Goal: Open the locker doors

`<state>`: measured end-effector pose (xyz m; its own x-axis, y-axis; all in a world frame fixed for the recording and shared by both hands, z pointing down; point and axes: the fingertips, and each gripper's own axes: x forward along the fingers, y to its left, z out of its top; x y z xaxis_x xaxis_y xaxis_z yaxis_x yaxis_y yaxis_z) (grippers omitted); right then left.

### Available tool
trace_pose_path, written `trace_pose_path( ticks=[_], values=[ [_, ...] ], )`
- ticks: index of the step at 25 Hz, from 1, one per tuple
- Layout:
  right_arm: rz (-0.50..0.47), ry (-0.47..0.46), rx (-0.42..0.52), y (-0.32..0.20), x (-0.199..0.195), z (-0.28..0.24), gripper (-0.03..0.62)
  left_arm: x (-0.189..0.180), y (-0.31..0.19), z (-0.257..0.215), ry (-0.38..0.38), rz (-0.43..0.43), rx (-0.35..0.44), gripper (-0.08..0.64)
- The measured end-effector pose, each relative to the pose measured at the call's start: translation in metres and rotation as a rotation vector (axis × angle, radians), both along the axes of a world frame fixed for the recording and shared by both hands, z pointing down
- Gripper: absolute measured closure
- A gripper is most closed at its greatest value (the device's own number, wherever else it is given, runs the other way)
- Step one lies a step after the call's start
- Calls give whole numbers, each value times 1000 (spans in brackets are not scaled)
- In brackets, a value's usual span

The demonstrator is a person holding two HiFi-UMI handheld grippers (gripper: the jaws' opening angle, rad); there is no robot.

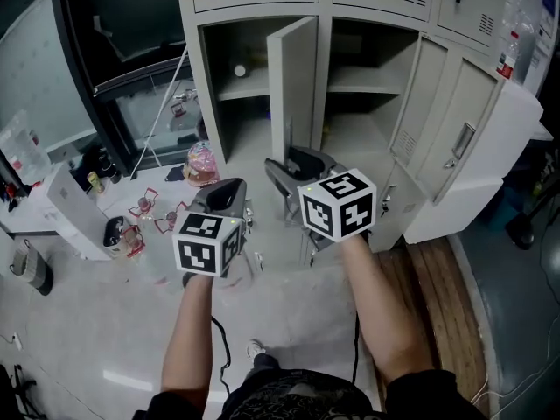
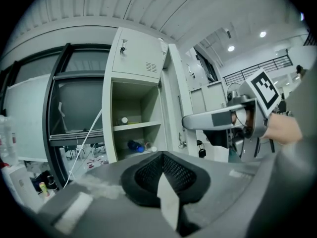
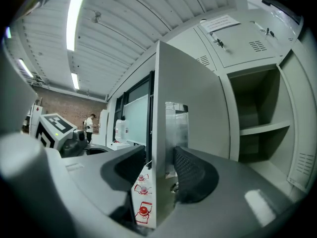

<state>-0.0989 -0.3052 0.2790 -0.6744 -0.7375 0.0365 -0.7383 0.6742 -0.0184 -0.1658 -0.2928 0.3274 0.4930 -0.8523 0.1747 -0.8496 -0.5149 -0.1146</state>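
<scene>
While its jaws stand apart, the right gripper (image 3: 157,170) straddles the free edge of the pale grey metal locker door (image 3: 190,83). One of its black pads (image 3: 195,175) sits on each side of the sheet, and the left one is clearly off it. That door stands ajar, edge-on, with an open shelved compartment (image 1: 241,81) on its left. Further left of the door and apart from it, the left gripper (image 2: 163,175) has its jaws together on nothing. Right of the door, a second grey locker door (image 1: 455,138) stands swung wide.
</scene>
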Motion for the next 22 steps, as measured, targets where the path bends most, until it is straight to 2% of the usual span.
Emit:
trace_pose_path(
  ticks=[9, 22],
  values=[
    [62, -5, 15, 10, 44, -2, 435, 44, 3, 9, -3, 93, -13, 560],
    [108, -6, 22, 14, 76, 0, 443, 90, -8, 12, -2, 210, -14, 560]
  ],
)
